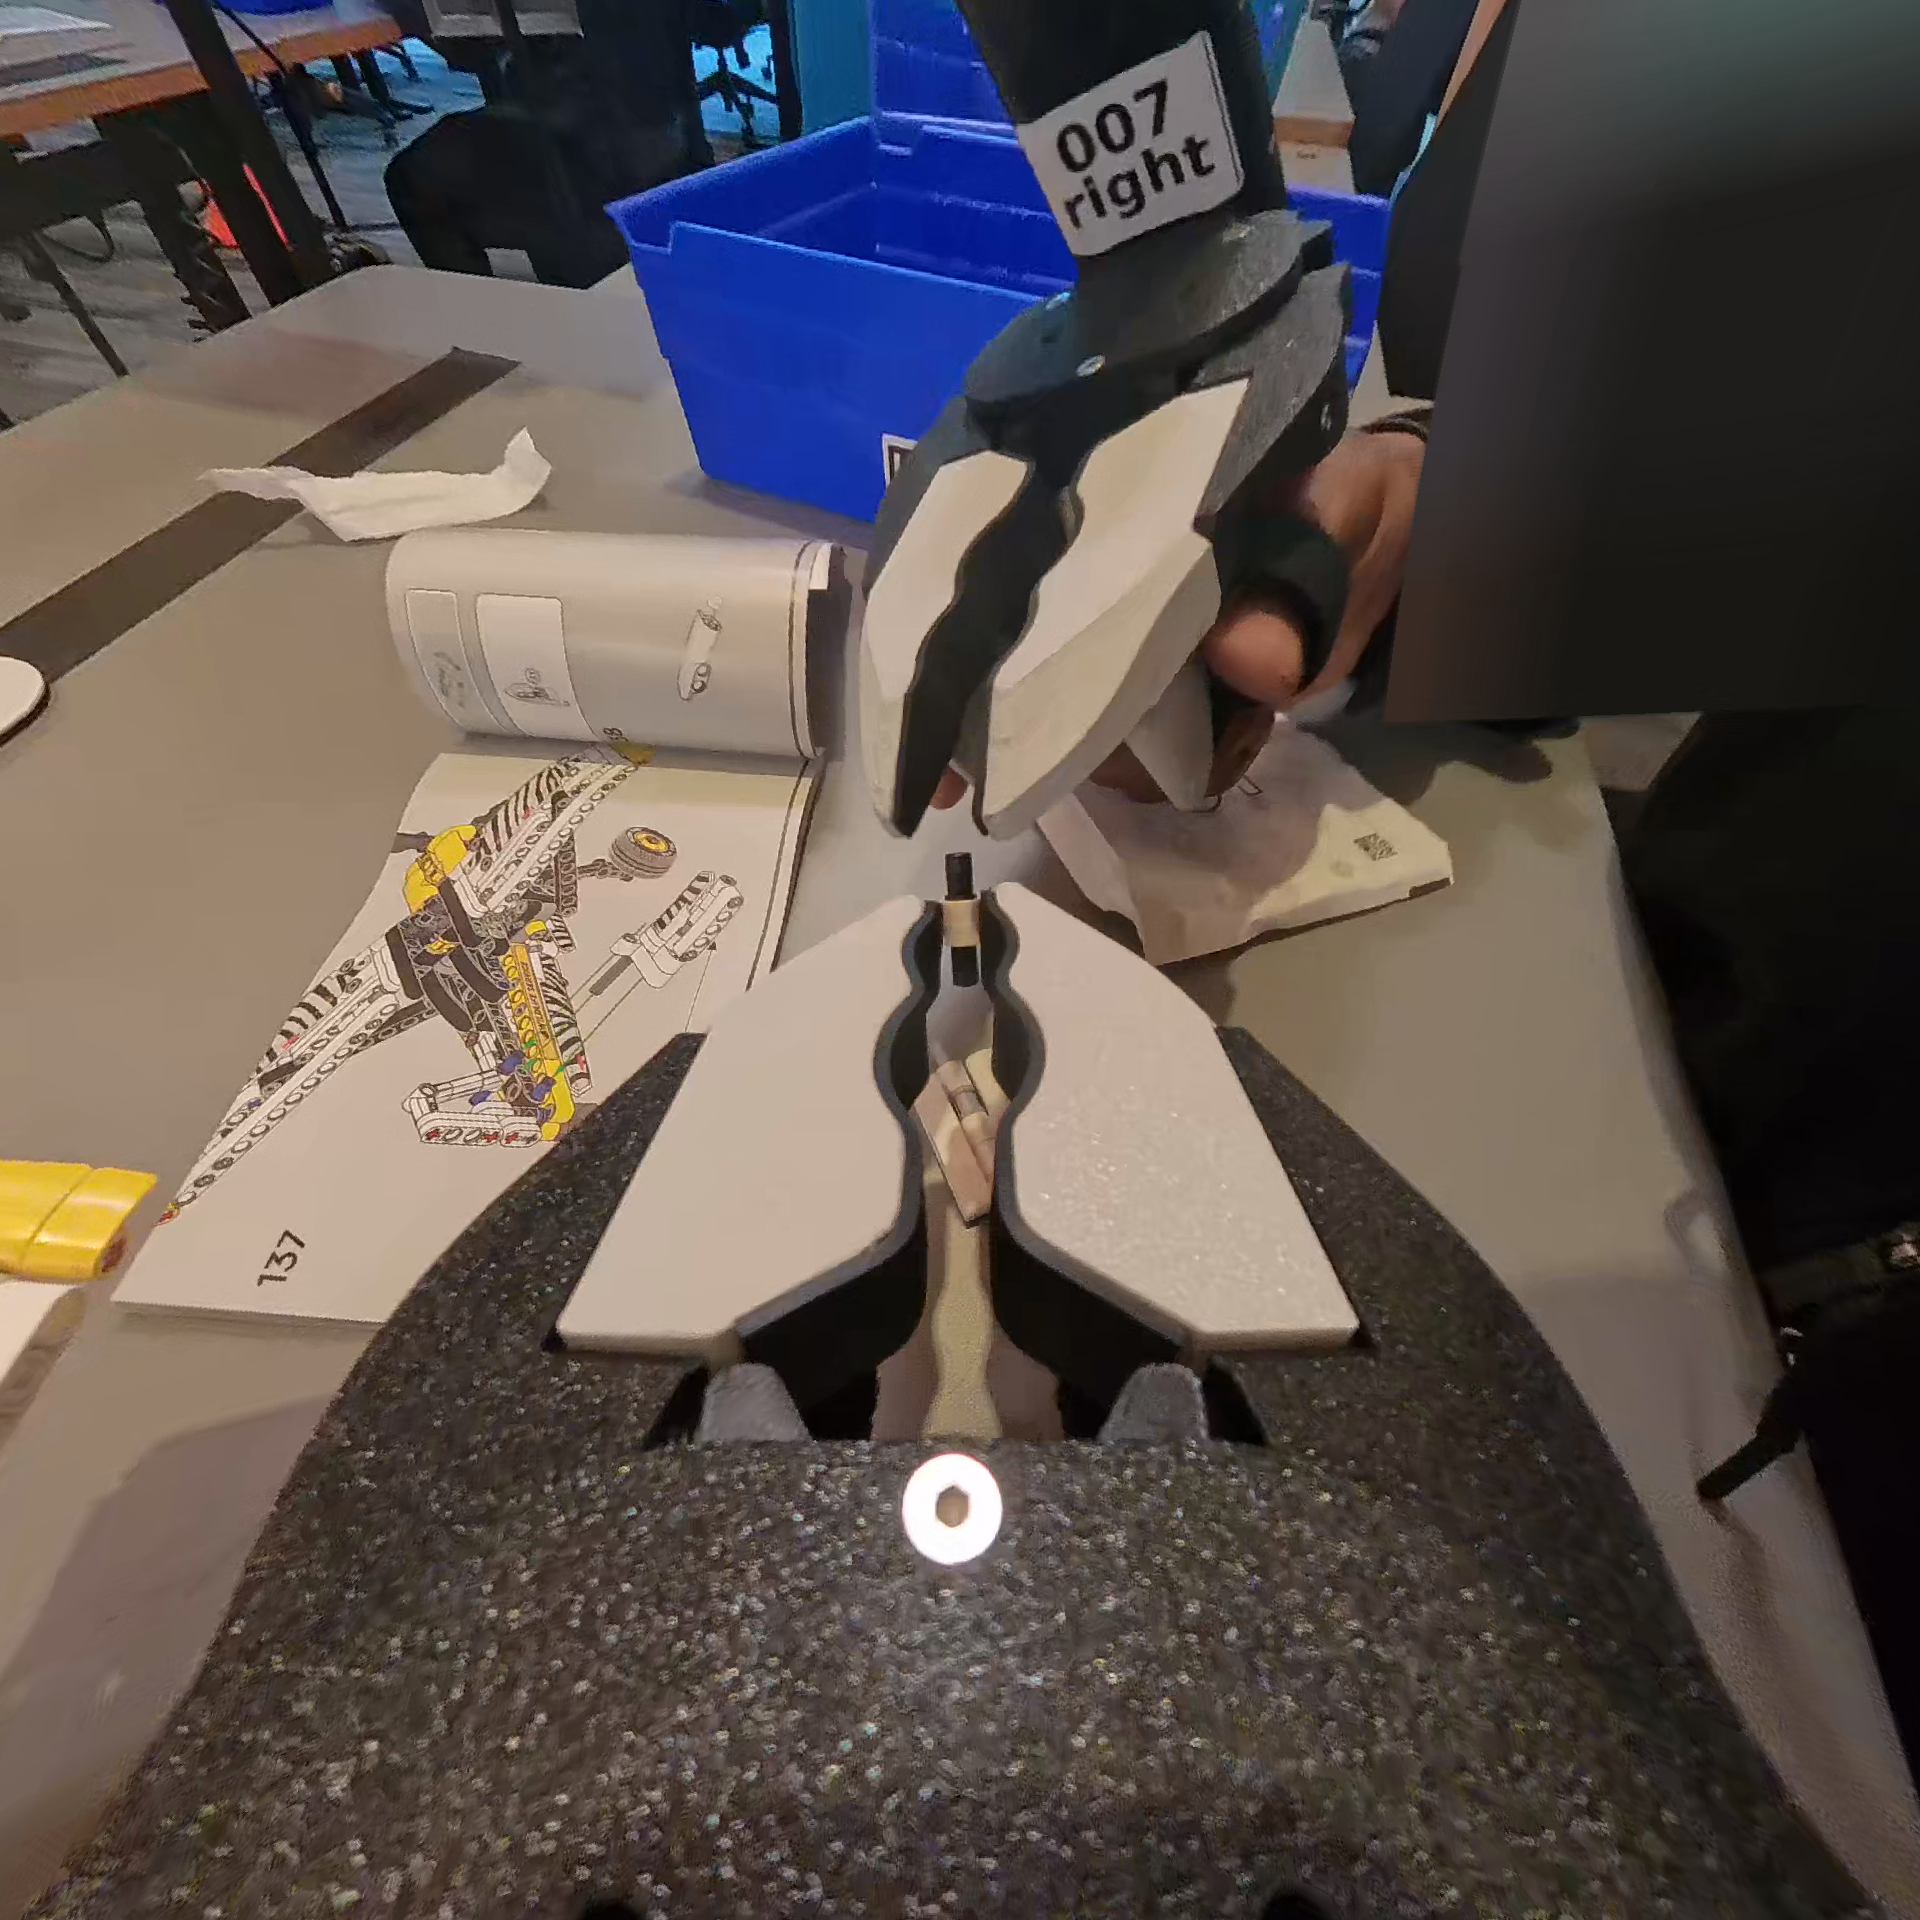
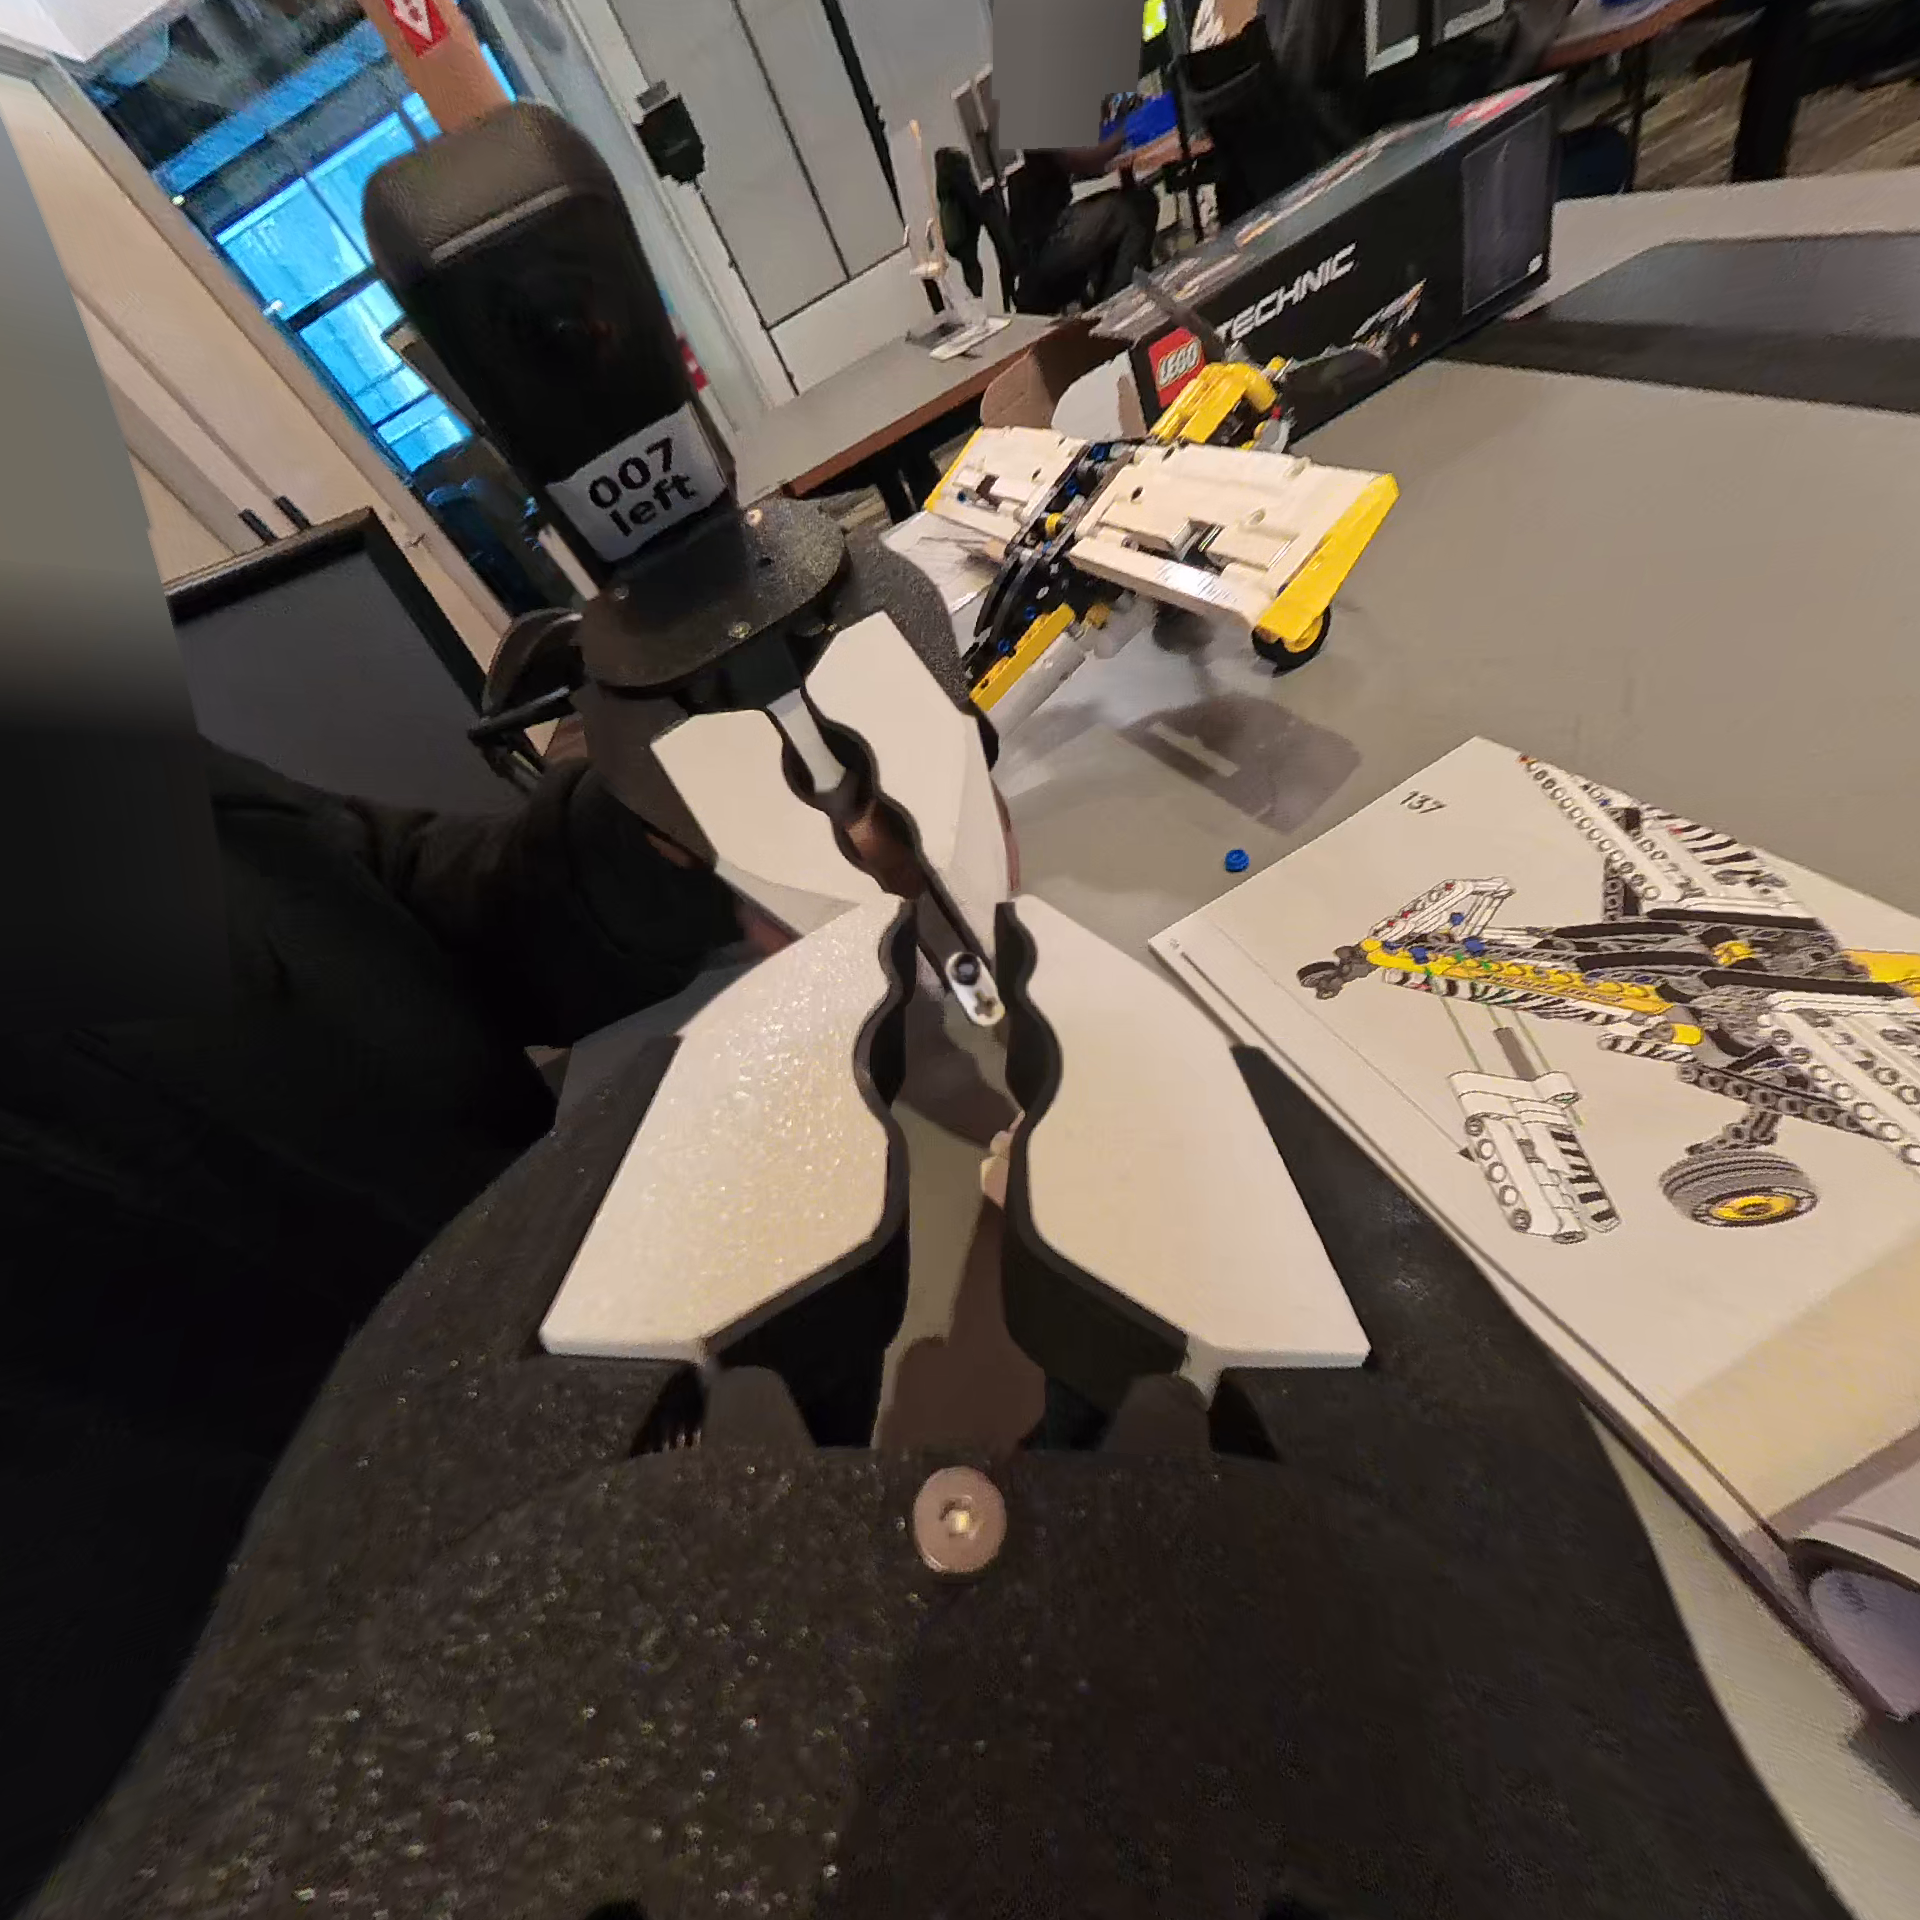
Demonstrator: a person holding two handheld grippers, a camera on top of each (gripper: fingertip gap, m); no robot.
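A small white connector (image 1: 962, 921) with a black pin through it stands upright, pinched at the left tool's (image 1: 962, 914) tips.

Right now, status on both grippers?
Left gripper shut on small white connector with black pin. Right gripper just above the pin, jaws slightly apart, nothing held. Open instruction booklet alongside.

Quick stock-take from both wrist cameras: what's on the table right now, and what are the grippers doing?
Black pin with white connector: one, pinched at left gripper's fingertips.
Instruction booklet: one, open, table left.
Blue bins: stacked, behind booklet.
White tissue: one, crumpled, far left.
Paper bag: one, white, under right gripper.
Yellow-white model plane: one, far table.
Black box: one, behind plane.
Blue stud: one, near booklet.
Left gripper: shut on pin.
Right gripper: open, just above pin.
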